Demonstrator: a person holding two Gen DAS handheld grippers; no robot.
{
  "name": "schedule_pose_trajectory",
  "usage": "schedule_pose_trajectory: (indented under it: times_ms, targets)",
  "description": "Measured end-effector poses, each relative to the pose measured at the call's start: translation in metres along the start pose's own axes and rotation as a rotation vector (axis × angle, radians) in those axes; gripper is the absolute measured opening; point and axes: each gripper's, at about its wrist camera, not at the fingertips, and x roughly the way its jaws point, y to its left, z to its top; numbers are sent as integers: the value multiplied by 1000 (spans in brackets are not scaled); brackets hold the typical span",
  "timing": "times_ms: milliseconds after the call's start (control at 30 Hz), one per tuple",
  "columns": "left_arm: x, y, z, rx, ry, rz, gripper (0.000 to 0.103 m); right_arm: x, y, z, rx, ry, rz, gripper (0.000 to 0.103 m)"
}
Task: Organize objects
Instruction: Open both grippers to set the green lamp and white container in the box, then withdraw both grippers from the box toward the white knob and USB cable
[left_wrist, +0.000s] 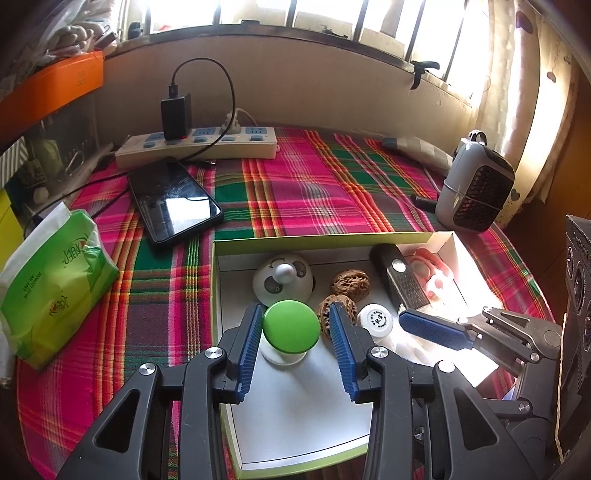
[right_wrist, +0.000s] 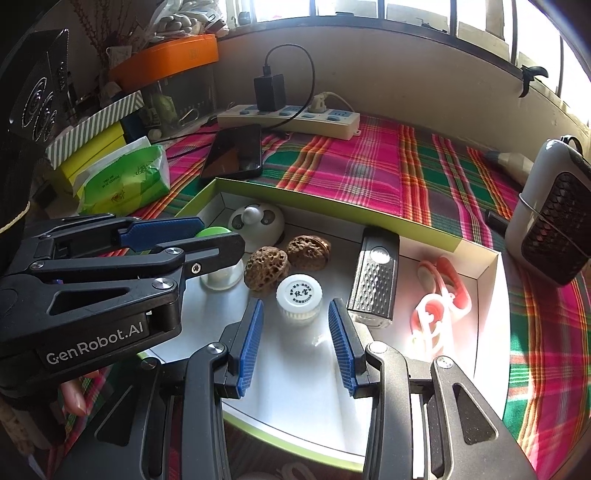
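Note:
A green-edged white box (left_wrist: 325, 238) (right_wrist: 332, 206) holds a green-capped jar (left_wrist: 291, 325), a panda ball (left_wrist: 282, 282) (right_wrist: 258, 221), two walnuts (left_wrist: 349, 284) (right_wrist: 288, 258), a white-capped bottle (left_wrist: 376, 319) (right_wrist: 299, 295), a black lighter (left_wrist: 399, 280) (right_wrist: 375, 280) and a red-white clip (left_wrist: 430, 273) (right_wrist: 443, 291). My left gripper (left_wrist: 293, 314) is open with its pads either side of the green cap. My right gripper (right_wrist: 295, 310) is open around the white-capped bottle, not touching it.
On the plaid cloth (left_wrist: 314, 184) lie a phone (left_wrist: 173, 199) (right_wrist: 234, 151), a power strip (left_wrist: 199, 144) (right_wrist: 291, 120), a green tissue pack (left_wrist: 55, 284) (right_wrist: 122, 177) and a small heater (left_wrist: 476, 184) (right_wrist: 554, 210). Boxes stack at the left (right_wrist: 88, 147).

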Motion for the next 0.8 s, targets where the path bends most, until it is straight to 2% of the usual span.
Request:
schedule_pose_trajectory:
  times_ms: [800]
  targets:
    - [-47, -7, -25, 19, -47, 9, 36, -38, 10, -20, 64, -44, -7, 38]
